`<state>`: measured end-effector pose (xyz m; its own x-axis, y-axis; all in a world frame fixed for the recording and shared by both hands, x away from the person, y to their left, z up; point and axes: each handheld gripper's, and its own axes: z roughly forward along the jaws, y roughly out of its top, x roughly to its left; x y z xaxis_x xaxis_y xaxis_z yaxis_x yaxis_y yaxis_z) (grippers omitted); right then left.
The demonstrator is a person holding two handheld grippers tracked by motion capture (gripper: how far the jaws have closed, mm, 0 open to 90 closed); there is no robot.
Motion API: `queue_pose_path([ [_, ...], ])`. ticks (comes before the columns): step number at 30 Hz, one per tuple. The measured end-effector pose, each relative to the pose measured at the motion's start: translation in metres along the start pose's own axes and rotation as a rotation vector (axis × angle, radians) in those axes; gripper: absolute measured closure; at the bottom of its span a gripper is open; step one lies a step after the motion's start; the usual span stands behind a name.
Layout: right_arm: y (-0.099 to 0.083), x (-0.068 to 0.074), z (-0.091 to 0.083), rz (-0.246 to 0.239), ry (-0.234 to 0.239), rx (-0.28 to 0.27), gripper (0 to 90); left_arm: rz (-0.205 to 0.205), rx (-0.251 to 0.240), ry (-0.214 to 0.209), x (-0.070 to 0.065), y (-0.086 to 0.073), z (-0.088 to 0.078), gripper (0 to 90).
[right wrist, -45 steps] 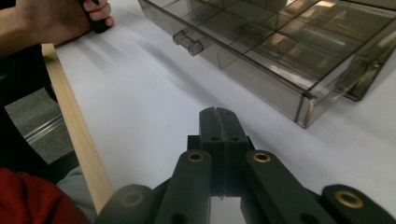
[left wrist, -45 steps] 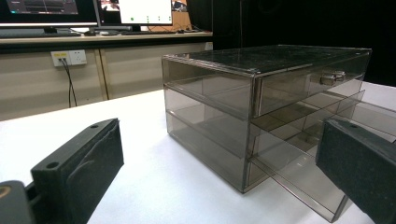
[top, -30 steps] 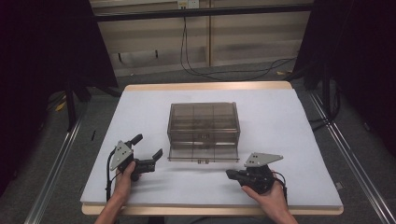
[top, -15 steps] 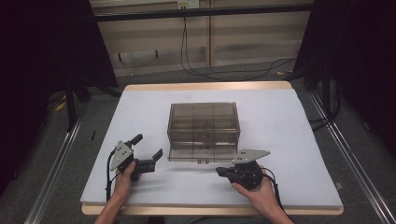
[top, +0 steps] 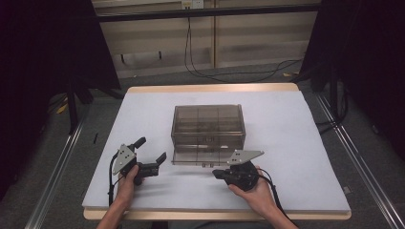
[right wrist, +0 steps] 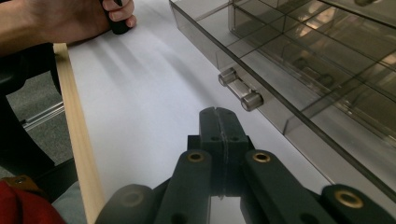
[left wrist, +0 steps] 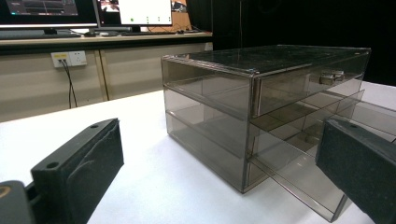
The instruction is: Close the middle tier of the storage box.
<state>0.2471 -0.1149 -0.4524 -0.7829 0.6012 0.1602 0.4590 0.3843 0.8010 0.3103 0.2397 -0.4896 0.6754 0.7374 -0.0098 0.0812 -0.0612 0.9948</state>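
Desk point(top: 296, 143), white top, carries a smoky clear drawer box point(top: 208, 129) standing ahead of and between both tongs. Bottom drawer point(top: 191, 160) pulled out slightly; its small handle point(right wrist: 240, 89) sits just ahead of the right tongs point(right wrist: 218, 116), not touching. Right tongs pressed together, nothing between them. Left tongs point(top: 152, 151) spread apart, empty, box to their right.

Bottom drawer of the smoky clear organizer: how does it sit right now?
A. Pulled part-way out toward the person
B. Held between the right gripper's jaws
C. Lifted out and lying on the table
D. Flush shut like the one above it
A. In the high view the bottom drawer juts out past the organizer front, and the shut right gripper sits just short of its handle, holding nothing.
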Motion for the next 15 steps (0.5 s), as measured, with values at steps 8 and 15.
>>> queue_pose_path([
  [8,0.007,0.002,0.007,-0.018,0.008,0.007,90.0,0.005,0.003,-0.001,0.000,0.000,0.000,0.8],
  [15,0.014,0.002,0.015,-0.037,0.017,0.015,90.0,0.001,0.001,0.000,0.000,0.000,0.000,0.9],
])
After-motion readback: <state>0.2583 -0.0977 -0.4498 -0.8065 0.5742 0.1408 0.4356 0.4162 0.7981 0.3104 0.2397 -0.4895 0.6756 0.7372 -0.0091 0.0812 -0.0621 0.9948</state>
